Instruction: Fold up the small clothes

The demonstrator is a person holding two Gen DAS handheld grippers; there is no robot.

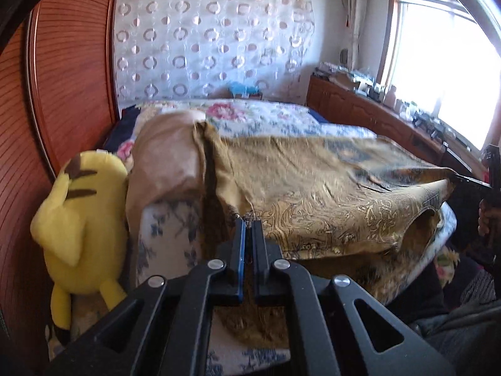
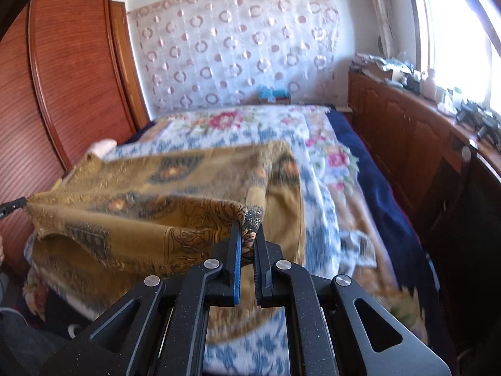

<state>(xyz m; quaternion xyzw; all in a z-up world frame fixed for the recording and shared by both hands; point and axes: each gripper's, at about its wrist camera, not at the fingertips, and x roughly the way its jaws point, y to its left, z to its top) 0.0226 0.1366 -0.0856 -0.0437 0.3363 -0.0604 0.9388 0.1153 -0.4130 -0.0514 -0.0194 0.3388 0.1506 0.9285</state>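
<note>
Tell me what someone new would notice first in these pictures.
A mustard patterned garment hangs stretched above the floral bedspread, pinched at one corner by the left tongs and at the other by the right tongs. A yellow plush toy leans against the wooden wardrobe beside the bed.

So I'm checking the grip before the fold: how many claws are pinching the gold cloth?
2. The left claw pinches the near-left edge of the cloth; the right claw pinches its near-right corner.

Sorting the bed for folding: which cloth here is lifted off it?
The mustard patterned garment, pinched by the left gripper and right gripper; the floral bedspread lies flat.
</note>
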